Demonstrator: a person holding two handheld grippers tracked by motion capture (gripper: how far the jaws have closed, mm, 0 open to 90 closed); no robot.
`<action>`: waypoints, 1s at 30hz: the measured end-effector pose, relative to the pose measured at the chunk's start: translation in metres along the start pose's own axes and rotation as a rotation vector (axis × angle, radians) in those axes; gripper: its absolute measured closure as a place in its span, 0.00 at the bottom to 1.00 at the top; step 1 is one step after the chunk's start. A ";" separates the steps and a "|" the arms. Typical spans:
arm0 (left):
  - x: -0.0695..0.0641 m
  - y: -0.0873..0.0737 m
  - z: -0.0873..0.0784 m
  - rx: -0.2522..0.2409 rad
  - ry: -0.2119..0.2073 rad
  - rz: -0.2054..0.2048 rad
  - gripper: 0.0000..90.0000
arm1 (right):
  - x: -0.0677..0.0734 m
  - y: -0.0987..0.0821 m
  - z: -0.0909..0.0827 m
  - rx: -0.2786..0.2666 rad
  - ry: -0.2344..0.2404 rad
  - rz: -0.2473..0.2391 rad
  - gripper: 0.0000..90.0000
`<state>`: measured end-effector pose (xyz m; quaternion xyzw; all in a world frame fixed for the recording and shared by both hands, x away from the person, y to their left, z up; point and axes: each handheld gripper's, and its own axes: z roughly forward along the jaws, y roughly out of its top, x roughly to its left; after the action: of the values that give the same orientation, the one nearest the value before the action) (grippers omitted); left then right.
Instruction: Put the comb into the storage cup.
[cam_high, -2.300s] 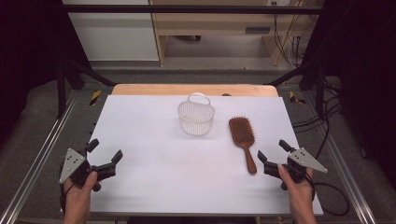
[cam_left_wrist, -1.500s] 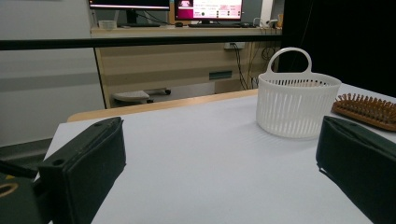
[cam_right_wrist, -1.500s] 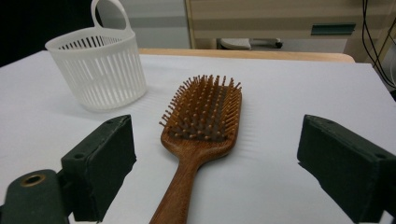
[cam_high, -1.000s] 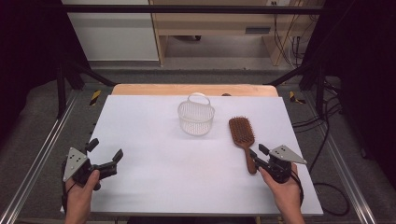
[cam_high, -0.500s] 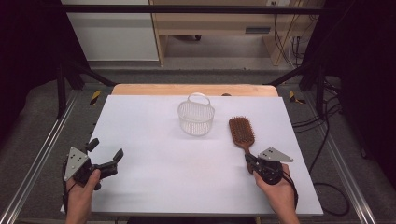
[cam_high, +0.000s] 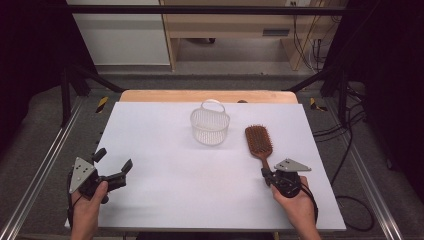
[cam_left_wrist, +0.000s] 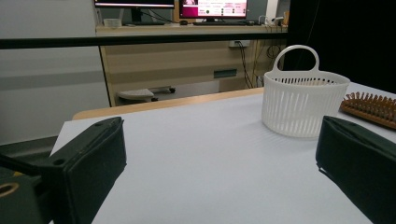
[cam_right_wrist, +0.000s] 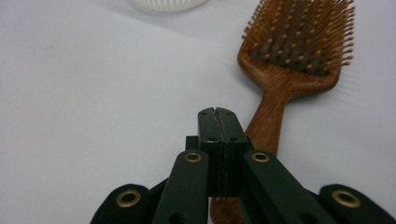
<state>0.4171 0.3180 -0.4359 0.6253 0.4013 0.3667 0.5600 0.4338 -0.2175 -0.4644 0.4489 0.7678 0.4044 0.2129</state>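
A wooden paddle hairbrush (cam_high: 259, 139) lies bristles up on the white table (cam_high: 165, 190), right of centre, with its handle pointing toward me. My right gripper (cam_high: 264, 172) sits low over the end of that handle. In the right gripper view its jaws (cam_right_wrist: 216, 112) have just been closing and now meet pad to pad. Nothing is between them, and the hairbrush handle (cam_right_wrist: 268, 123) runs underneath, just to their right. My left gripper (cam_high: 114, 159) hovers open and empty at the near left. A white slotted basket (cam_high: 210, 125) with a loop handle stands upright at the table's middle back.
In the left gripper view the basket (cam_left_wrist: 303, 102) stands ahead on the right, between the wide jaws (cam_left_wrist: 219, 135), and the hairbrush (cam_left_wrist: 371, 105) lies beyond it. A wooden strip (cam_high: 207, 96) edges the table's far side. Metal frame rails (cam_high: 45, 165) run along both sides.
My right gripper has moved left and forward from the near right corner onto the hairbrush handle's end, and its jaws have gone from open to shut. The left gripper has stayed put.
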 end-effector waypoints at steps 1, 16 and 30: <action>0.000 0.000 0.000 0.000 0.000 0.000 0.02 | 0.001 0.000 0.001 0.016 0.007 -0.001 1.00; 0.000 0.000 0.000 -0.001 0.002 0.000 0.02 | -0.002 -0.007 0.010 0.148 -0.006 -0.014 1.00; 0.003 0.000 -0.001 0.001 0.011 -0.002 0.02 | -0.031 -0.013 0.000 0.135 -0.058 0.056 1.00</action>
<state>0.4173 0.3207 -0.4358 0.6232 0.4050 0.3694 0.5578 0.4423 -0.2475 -0.4760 0.4952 0.7739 0.3446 0.1928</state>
